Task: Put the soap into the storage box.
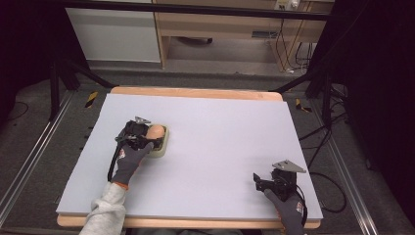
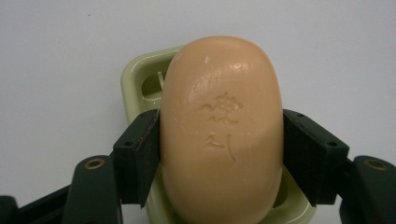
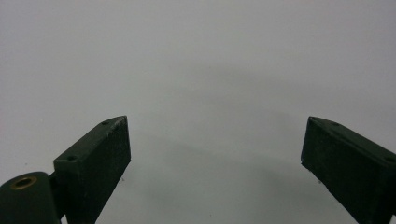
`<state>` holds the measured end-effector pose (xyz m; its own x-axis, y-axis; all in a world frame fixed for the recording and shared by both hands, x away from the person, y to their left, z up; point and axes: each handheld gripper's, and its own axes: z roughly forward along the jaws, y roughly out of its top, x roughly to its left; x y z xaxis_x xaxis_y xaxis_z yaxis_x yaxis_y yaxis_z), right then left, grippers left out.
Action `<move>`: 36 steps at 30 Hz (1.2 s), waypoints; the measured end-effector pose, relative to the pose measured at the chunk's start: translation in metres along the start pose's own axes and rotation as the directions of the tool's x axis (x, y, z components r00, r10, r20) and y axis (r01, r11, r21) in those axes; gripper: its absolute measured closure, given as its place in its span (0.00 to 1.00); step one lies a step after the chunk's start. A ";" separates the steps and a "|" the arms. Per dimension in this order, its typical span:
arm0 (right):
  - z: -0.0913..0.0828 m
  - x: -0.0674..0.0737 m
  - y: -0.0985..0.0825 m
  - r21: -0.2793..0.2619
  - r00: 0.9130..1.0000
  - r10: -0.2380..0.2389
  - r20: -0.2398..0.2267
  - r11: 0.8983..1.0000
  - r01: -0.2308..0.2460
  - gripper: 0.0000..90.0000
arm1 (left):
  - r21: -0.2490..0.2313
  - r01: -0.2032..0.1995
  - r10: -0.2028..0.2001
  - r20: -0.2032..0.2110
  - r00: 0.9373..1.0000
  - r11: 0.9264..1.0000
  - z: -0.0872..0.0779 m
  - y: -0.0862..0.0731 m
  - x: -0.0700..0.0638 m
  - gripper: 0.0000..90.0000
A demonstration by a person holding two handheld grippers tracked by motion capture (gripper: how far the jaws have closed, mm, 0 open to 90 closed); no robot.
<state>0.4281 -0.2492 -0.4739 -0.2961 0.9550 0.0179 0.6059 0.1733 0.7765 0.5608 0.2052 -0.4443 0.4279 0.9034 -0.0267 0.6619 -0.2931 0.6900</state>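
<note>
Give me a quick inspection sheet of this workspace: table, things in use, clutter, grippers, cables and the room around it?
Surface: pale grey sheet on a wooden table, flat.
Job's things: peach soap bar above a pale green soap dish.
Clutter: nothing seen.
Grippers: left gripper shut on the soap bar; right gripper open, nothing between its jaws, over bare sheet.
Cables: black cable trails from the left gripper; more on the floor at right.
Surroundings: wooden cabinet behind, dark curtains.

Your left tool (image 1: 152, 136) sits out over the left half of the desk (image 1: 220, 142), forearm stretched forward in its grey sleeve, gloved hand on top, jaws clamped from both sides. Your right tool (image 1: 263, 182) rests near the front right corner, jaws spread wide with nothing between them.
</note>
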 end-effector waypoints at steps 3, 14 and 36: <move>0.000 0.000 0.000 0.000 1.000 0.001 0.000 1.000 -0.001 0.10 | 0.004 0.001 -0.001 -0.003 1.000 1.000 0.002 -0.001 0.000 0.35; 0.000 0.000 0.000 0.000 1.000 0.002 -0.001 1.000 -0.002 0.09 | 0.008 0.007 -0.007 0.002 1.000 1.000 0.005 -0.001 -0.002 0.35; -0.002 -0.002 -0.001 -0.009 1.000 0.005 0.008 1.000 -0.005 0.09 | -0.112 0.022 -0.019 0.030 0.999 0.993 -0.025 -0.001 -0.001 0.31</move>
<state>0.4267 -0.2516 -0.4729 -0.2870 0.9578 0.0166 0.6003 0.1664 0.7823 0.5443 0.2127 -0.4268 0.4334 0.8991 -0.0611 0.5982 -0.2363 0.7657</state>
